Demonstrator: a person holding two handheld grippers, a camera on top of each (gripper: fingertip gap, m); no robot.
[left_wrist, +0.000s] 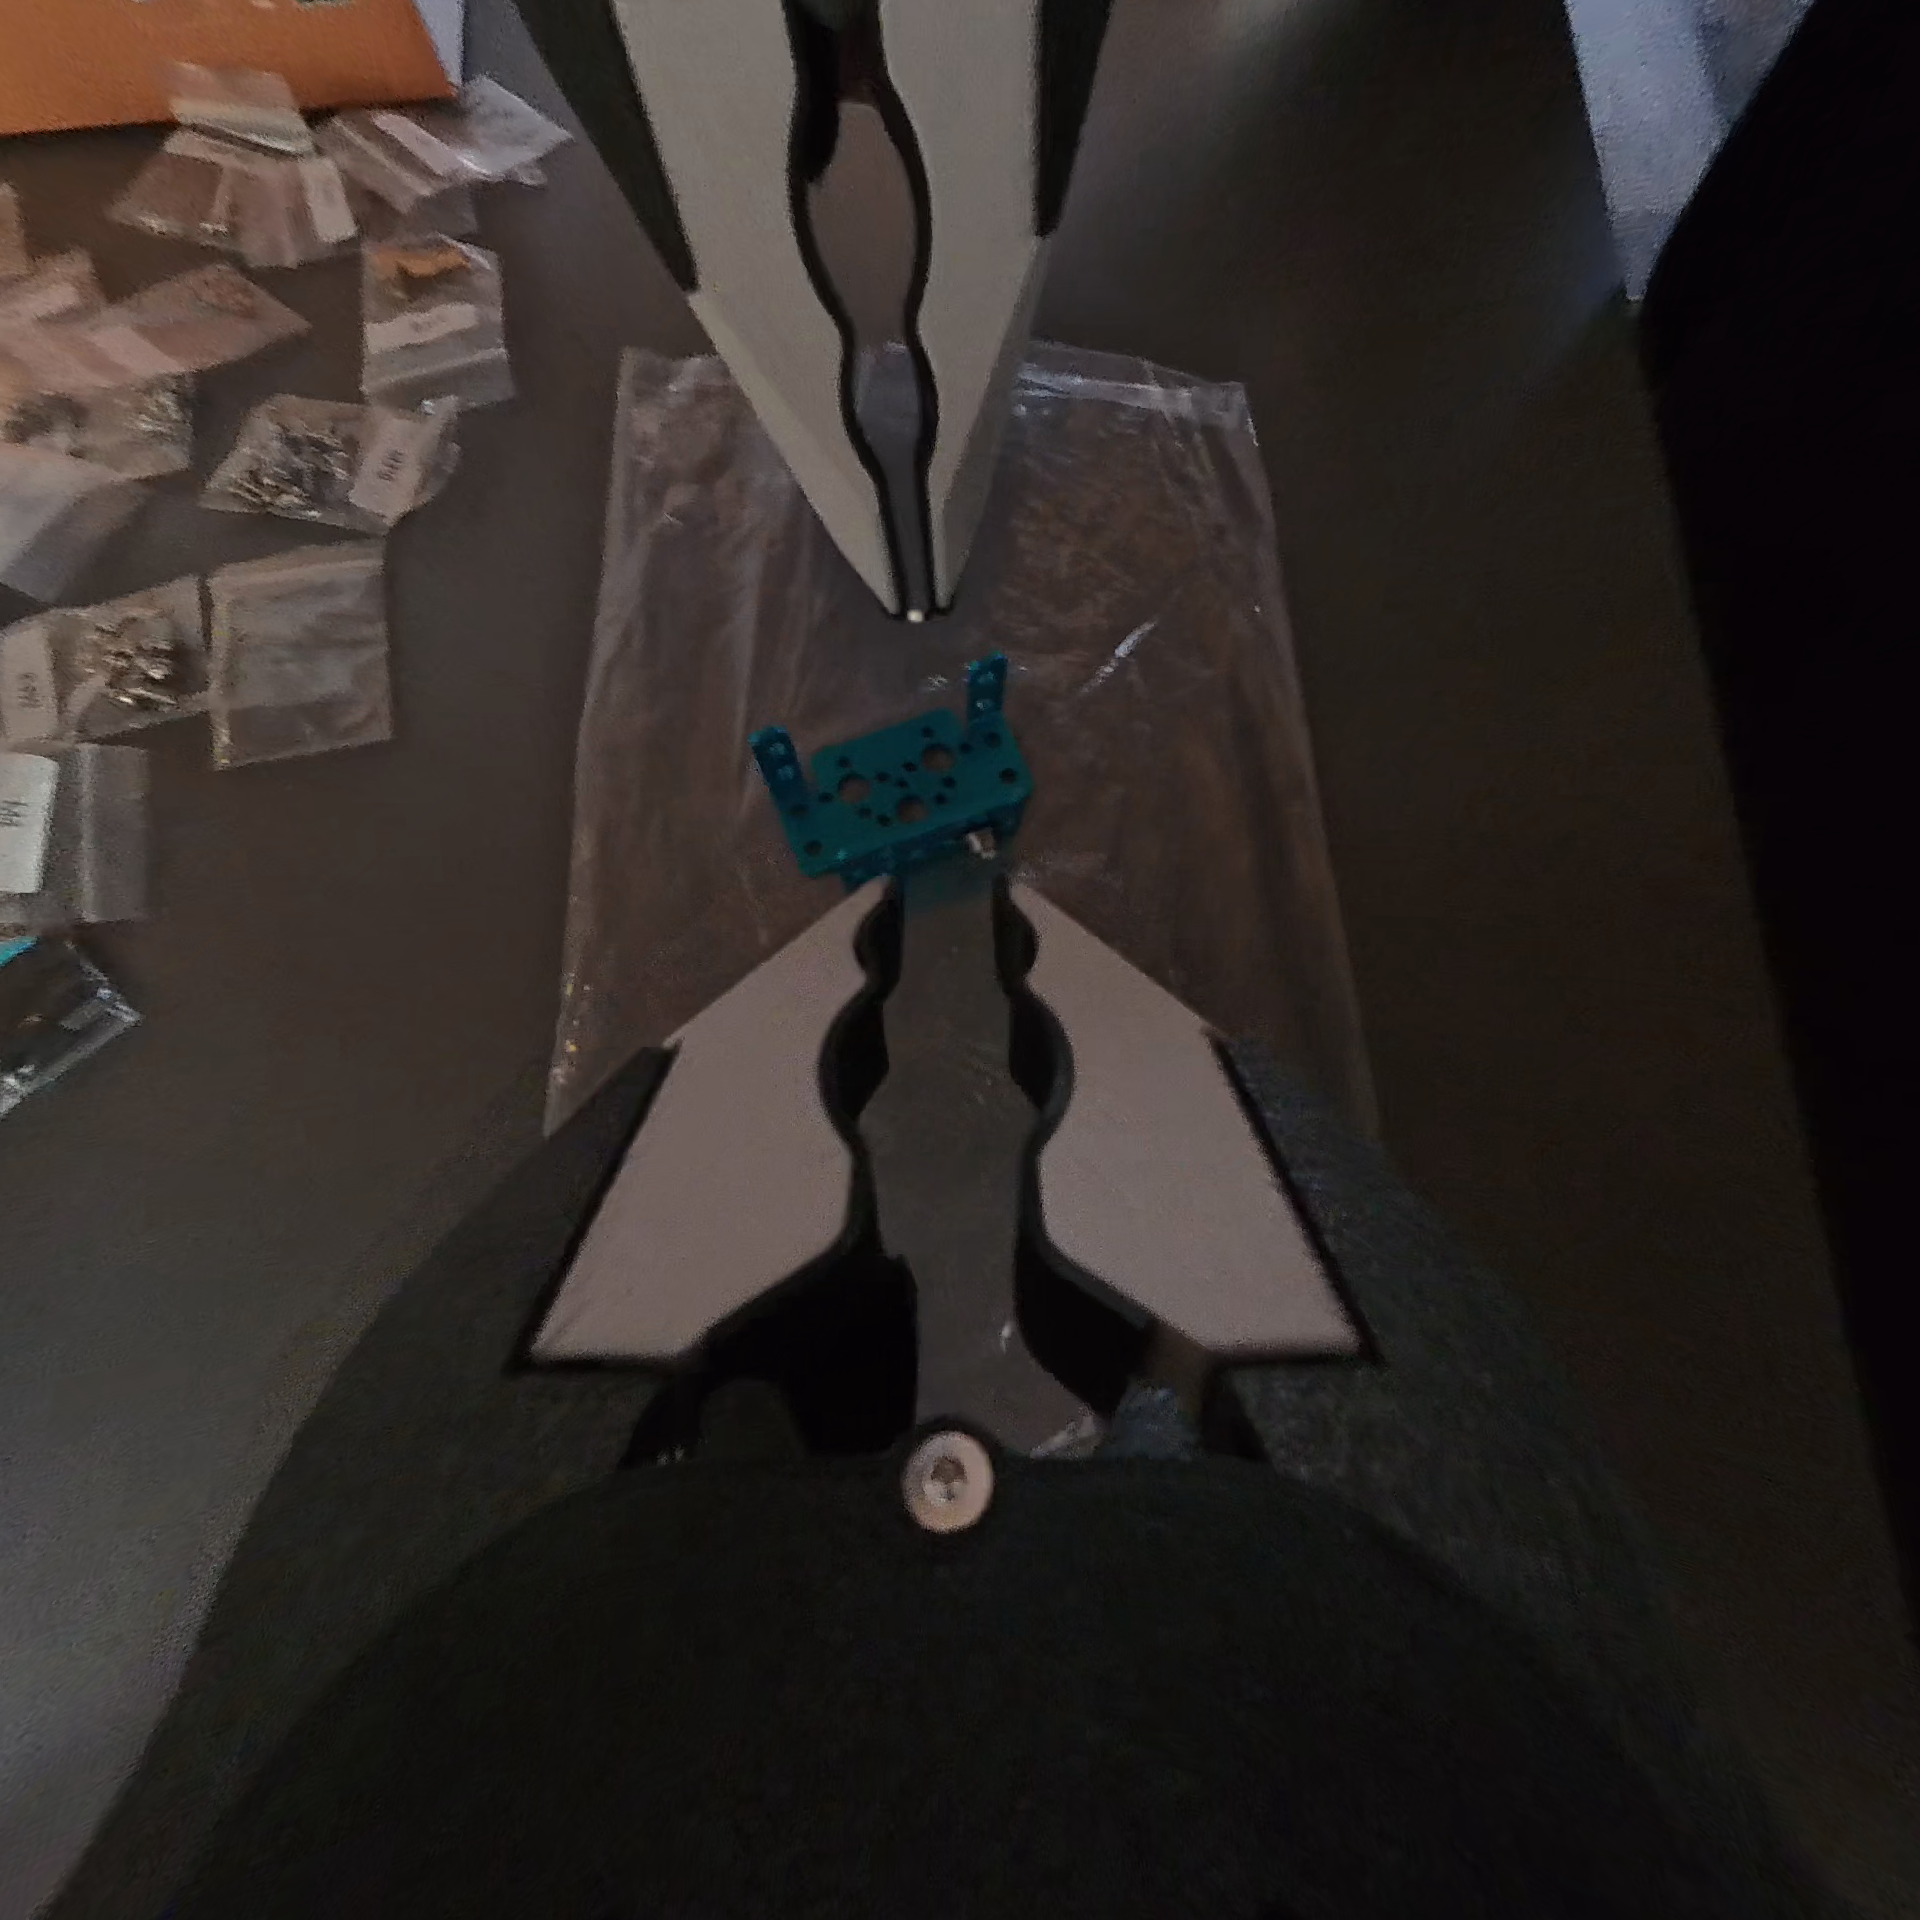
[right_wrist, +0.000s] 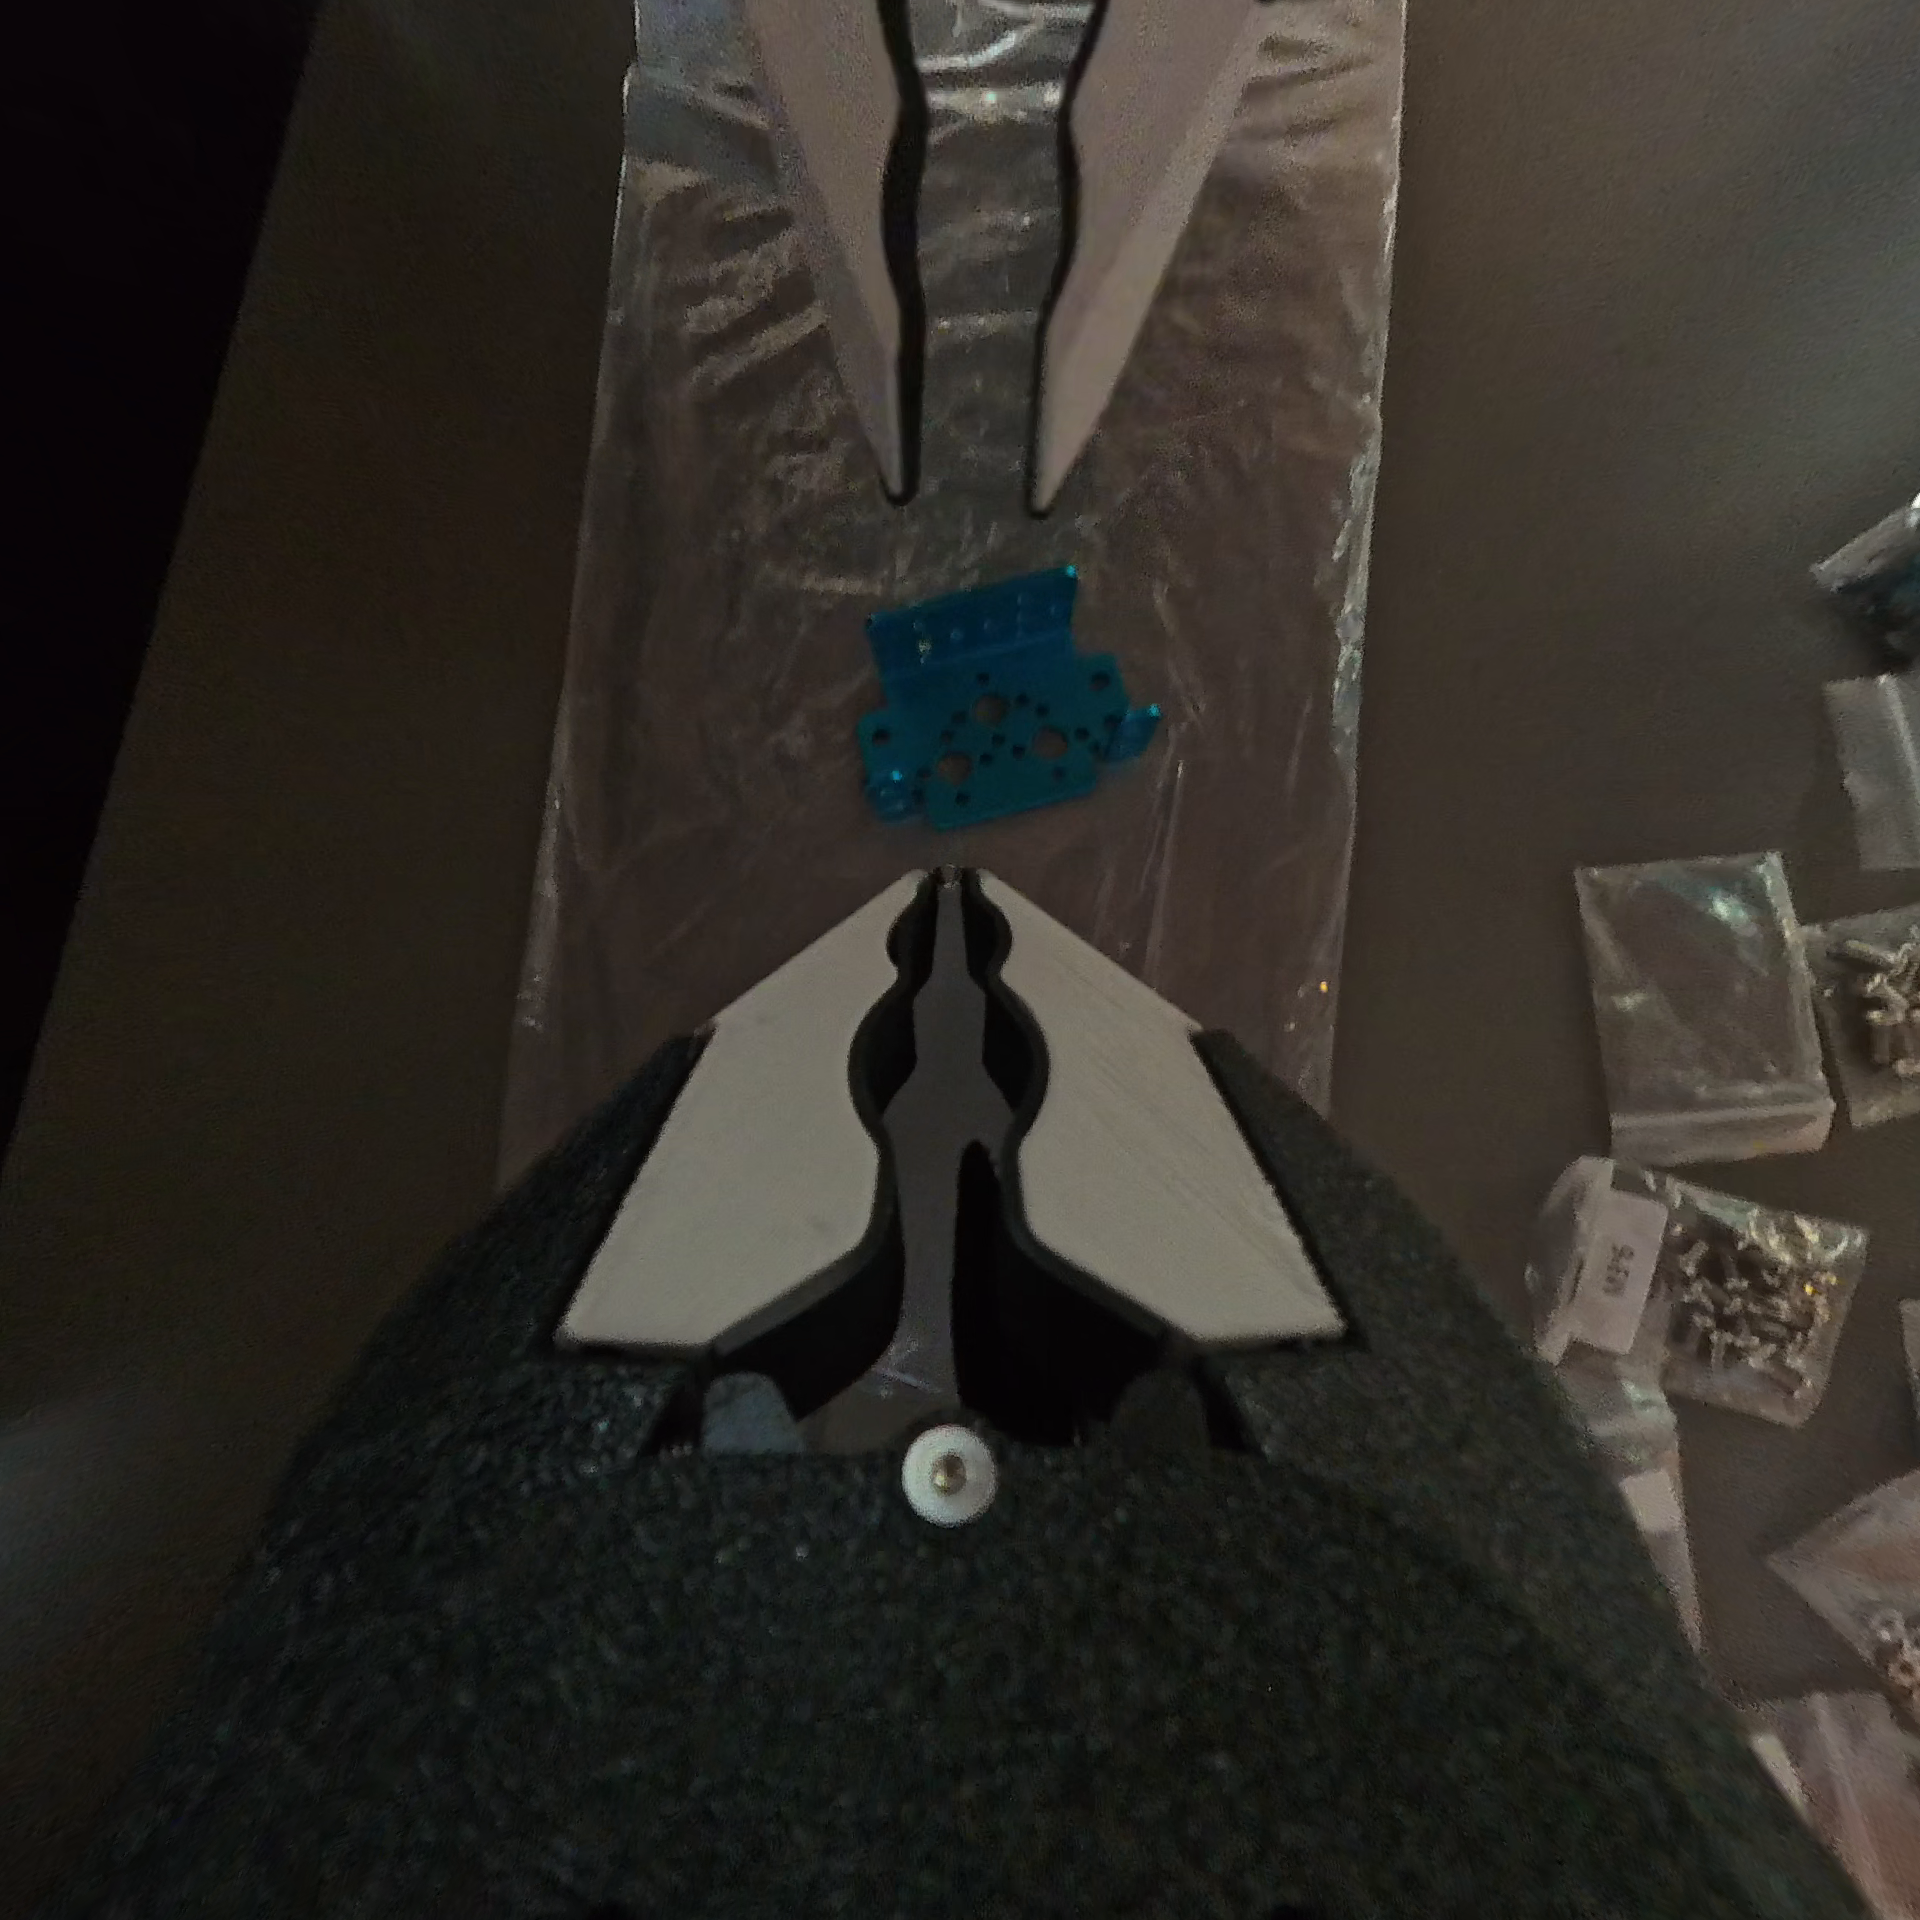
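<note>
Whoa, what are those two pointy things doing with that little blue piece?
Two hand-held tongs face each other over a blue metal bracket full of holes, lying on a clear plastic sheet on a dark table. The right tongs pinch something tiny and silvery at their tips. The left tongs are open, right beside the bracket. Small bags of screws lie off to the side.

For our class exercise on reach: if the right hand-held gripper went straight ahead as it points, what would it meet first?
Probably the blue bracket, lying on the plastic sheet just beyond the right hand-held gripper; height is unclear.
</note>
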